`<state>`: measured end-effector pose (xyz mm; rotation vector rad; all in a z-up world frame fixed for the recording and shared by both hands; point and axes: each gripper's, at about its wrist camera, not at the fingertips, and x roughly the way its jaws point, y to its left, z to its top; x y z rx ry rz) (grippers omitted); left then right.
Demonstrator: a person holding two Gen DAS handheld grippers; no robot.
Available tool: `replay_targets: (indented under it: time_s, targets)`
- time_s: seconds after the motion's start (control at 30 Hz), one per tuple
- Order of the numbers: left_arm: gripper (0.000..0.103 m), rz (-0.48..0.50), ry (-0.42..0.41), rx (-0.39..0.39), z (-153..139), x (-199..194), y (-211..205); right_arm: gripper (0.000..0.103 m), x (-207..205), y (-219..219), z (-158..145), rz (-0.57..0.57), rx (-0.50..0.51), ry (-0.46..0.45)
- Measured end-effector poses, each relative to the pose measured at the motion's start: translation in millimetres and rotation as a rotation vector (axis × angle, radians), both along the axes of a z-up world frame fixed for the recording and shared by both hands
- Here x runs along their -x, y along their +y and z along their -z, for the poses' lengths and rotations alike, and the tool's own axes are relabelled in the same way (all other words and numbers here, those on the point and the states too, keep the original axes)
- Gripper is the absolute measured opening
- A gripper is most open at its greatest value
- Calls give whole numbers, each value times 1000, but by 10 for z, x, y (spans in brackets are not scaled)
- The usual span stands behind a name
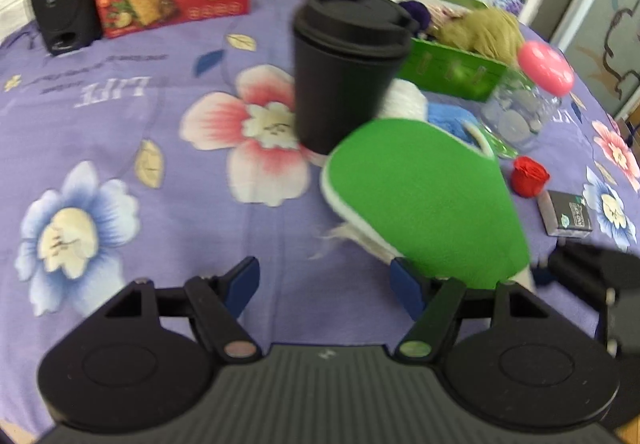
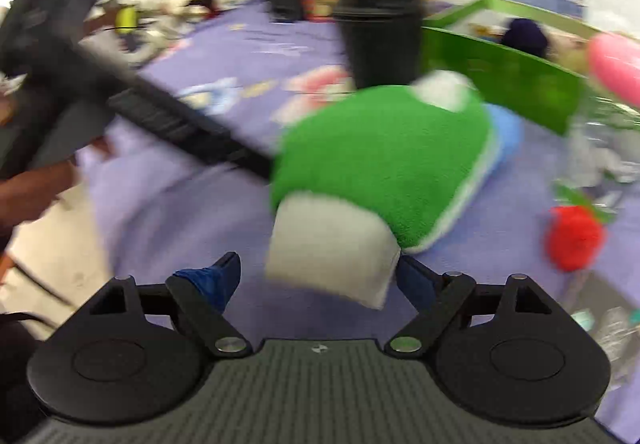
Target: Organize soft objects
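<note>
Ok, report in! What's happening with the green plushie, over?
Both grippers open. Green plush toy on the bedspread, ungripped. Black cup right behind it.

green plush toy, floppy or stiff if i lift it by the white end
Probably floppy: the green plush toy looks like stuffed fleece, so it should sag. Likely light for its size. Its fuzzy white end should grip well, not slip.

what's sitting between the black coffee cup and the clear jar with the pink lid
In the left wrist view, a white soft thing and a blue soft thing lie between the black cup and the clear jar.
</note>
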<state>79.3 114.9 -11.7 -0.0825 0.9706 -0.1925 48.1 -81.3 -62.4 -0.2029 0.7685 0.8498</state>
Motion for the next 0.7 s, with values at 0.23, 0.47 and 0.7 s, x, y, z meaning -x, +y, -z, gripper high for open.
replay_targets:
  time_s: [0.23,0.47,0.7]
  targets:
    - [72,-15,-40,26,-180,139,107,71,312,153,30,11,12,20]
    - [72,22,-82,19,-293,27,-354,71,421,-387,-194,331,59,-130]
    - [72,-24,-56,38,-255,-425,-564,71,225,-1002,-185,569,41,-161]
